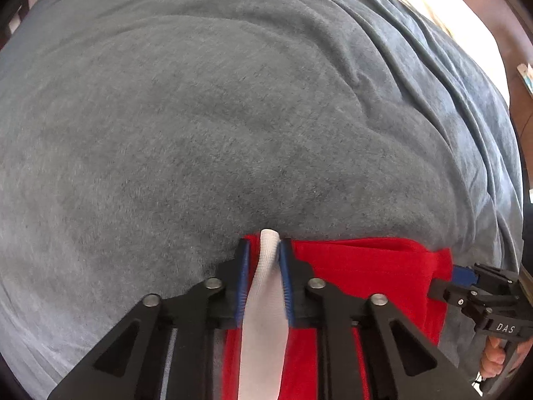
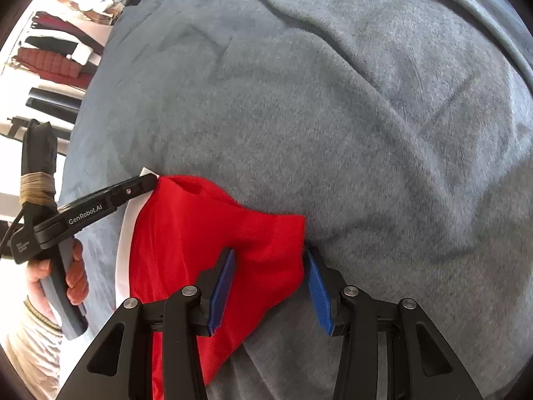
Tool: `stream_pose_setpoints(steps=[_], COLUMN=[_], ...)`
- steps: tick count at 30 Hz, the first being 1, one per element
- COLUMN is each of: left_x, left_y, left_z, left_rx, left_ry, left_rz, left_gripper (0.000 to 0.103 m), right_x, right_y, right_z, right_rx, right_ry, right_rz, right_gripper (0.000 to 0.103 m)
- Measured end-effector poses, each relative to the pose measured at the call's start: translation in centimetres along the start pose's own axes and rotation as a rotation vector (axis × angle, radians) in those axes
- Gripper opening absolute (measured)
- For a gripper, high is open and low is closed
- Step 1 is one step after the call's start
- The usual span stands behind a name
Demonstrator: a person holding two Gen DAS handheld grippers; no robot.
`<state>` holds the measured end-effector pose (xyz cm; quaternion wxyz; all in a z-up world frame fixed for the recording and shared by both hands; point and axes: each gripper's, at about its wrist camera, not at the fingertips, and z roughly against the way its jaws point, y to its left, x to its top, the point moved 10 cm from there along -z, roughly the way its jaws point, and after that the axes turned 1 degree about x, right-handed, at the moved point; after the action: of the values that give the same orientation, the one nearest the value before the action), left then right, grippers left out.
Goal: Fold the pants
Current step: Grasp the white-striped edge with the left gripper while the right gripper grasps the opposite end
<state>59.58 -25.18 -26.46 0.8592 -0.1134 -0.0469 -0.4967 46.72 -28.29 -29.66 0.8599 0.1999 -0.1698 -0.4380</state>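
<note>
Red pants lie on the grey blanket — left gripper pinching their white stripe, right gripper spread wide around the right corner — so clamp that corner before lifting both ends level.

Setting: domestic bedroom. Evidence: a bed covered by a rumpled grey fleece blanket fills most of both views; folded clothes stacked on open white shelves at upper left of the right wrist view; brown wooden furniture edge and bright daylight at upper right of the left wrist view.
</note>
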Motion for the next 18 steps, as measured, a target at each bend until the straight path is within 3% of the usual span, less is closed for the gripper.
stream_pose_setpoints(steps=[3, 11, 18], left_x=[0.2, -0.3, 0.0], left_y=[-0.2, -0.8, -0.8], left_z=[0.6, 1.7, 1.0], left_rx=[0.031, 0.062, 0.084], left_ry=[-0.015, -0.051, -0.053], left_rz=[-0.027, -0.028, -0.008], left_gripper=[0.011, 0.010, 0.010], right_x=[0.3, 0.7, 0.7], right_y=[0.0, -0.1, -0.7], right_z=[-0.2, -0.6, -1.1], right_rx=[0.016, 0.069, 0.076], right_ry=[0.001, 0.003, 0.014], right_rz=[0.016, 0.112, 0.125], right_gripper=[0.044, 0.037, 0.022])
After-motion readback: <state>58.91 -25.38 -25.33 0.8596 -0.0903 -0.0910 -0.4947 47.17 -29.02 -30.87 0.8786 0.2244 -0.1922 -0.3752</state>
